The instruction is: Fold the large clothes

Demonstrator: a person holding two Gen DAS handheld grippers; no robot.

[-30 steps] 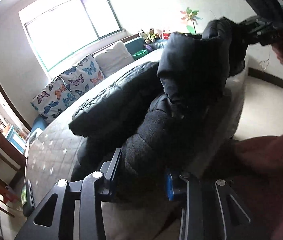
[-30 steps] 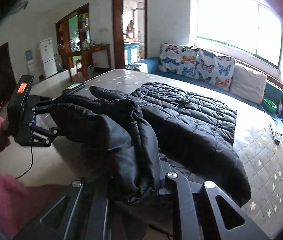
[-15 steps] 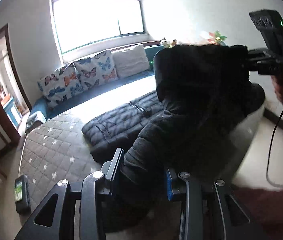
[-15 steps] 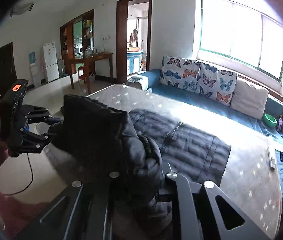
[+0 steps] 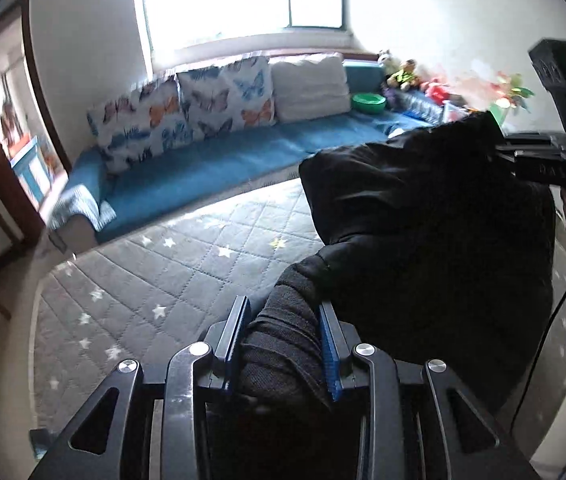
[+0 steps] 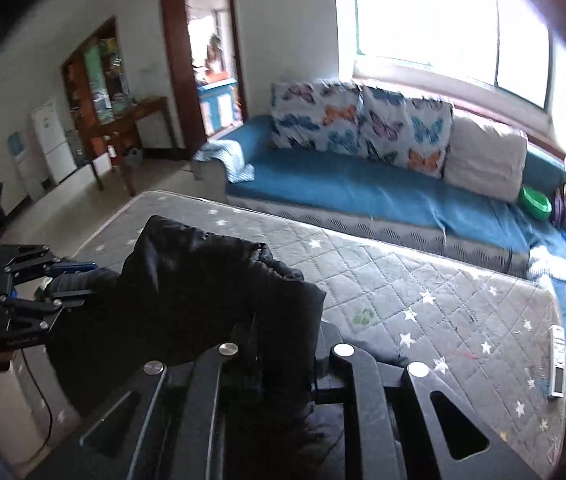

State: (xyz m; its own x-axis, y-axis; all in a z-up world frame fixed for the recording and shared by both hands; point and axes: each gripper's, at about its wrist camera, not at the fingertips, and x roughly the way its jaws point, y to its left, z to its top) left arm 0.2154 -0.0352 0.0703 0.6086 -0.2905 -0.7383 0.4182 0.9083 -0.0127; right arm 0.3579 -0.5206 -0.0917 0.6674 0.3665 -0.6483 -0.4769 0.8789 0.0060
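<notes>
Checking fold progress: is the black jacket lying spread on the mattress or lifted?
Lifted. The jacket hangs bunched between the left gripper and right gripper, both clamping it above the mattress.

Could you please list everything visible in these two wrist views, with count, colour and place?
jacket: one, black, held up between both grippers above the mattress
mattress: one, grey quilted with white stars, in the foreground
sofa: one, blue, along the wall under the window
butterfly cushions: two, white with coloured butterflies, on the sofa back
plain cushion: one, off-white, right of the butterfly cushions
bowl: one, green, on the sofa's right end
remote: one, white, at the mattress's right edge
fridge: one, white, against the far left wall
left hand-held gripper: one, black with blue pads, shut on the jacket cuff
right hand-held gripper: one, black, shut on jacket fabric
</notes>
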